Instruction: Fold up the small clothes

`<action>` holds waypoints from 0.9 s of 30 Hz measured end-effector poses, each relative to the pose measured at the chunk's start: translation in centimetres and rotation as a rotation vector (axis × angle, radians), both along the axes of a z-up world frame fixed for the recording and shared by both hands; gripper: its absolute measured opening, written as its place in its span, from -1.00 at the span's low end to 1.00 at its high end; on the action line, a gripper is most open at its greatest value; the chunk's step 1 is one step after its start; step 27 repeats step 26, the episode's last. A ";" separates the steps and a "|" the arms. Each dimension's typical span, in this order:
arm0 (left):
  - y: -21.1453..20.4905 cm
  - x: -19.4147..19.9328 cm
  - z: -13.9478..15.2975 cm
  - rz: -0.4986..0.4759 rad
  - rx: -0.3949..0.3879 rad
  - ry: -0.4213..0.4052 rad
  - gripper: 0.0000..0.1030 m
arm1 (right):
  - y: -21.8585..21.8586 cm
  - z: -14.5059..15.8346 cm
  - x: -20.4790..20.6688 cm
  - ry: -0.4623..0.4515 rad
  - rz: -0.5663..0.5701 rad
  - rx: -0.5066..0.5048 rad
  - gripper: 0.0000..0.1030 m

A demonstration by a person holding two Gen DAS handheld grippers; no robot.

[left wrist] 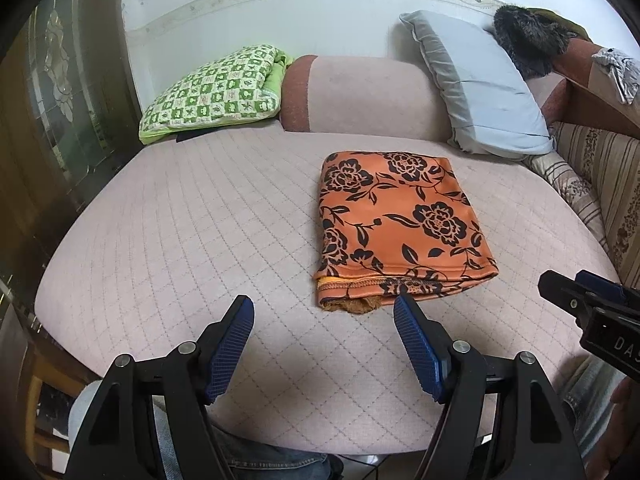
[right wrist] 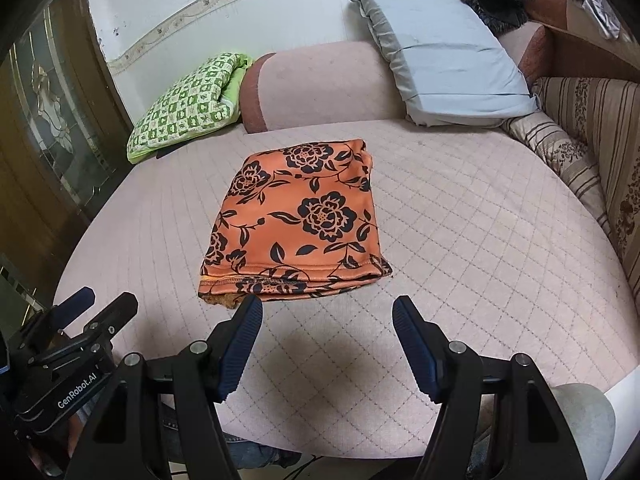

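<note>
Orange floral garment (left wrist: pixel 402 226) lies folded into a thick rectangle mid-bed on the pink quilted cover (left wrist: pixel 200 220), at 12 o'clock from both claws. Left gripper (left wrist: pixel 324 344) & right gripper (right wrist: pixel 327 342) hang w/ jaws apart, nothing between. Judging it near done: press stray hem at near edge flat, square corners. Fabric looks soft, stretchy; stitched hem, layered.

Pink quilted bed (left wrist: pixel 180 240); folded orange floral garment (left wrist: pixel 400 224) at centre, green checked cushion (left wrist: pixel 212 92) at 11 o'clock, grey pillow (left wrist: pixel 476 80) at 1 o'clock
</note>
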State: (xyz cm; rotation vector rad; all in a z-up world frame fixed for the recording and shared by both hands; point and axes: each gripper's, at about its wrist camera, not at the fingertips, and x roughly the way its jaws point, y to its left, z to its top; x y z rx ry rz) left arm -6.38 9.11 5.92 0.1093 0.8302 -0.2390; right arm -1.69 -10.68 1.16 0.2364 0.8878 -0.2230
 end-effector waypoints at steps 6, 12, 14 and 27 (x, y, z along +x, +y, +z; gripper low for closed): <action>0.0 0.3 0.0 -0.002 0.003 0.002 0.40 | -0.1 0.0 0.2 0.001 0.001 0.008 0.35; -0.4 0.6 0.1 -0.001 0.013 -0.002 0.40 | -0.2 0.0 0.6 -0.001 -0.002 0.000 0.35; -0.5 0.8 0.1 -0.005 0.011 -0.001 0.40 | -0.3 0.1 0.7 -0.005 -0.003 0.003 0.35; -0.9 2.1 -0.1 -0.024 -0.009 0.035 0.40 | -0.6 0.2 1.7 -0.004 0.011 -0.018 0.35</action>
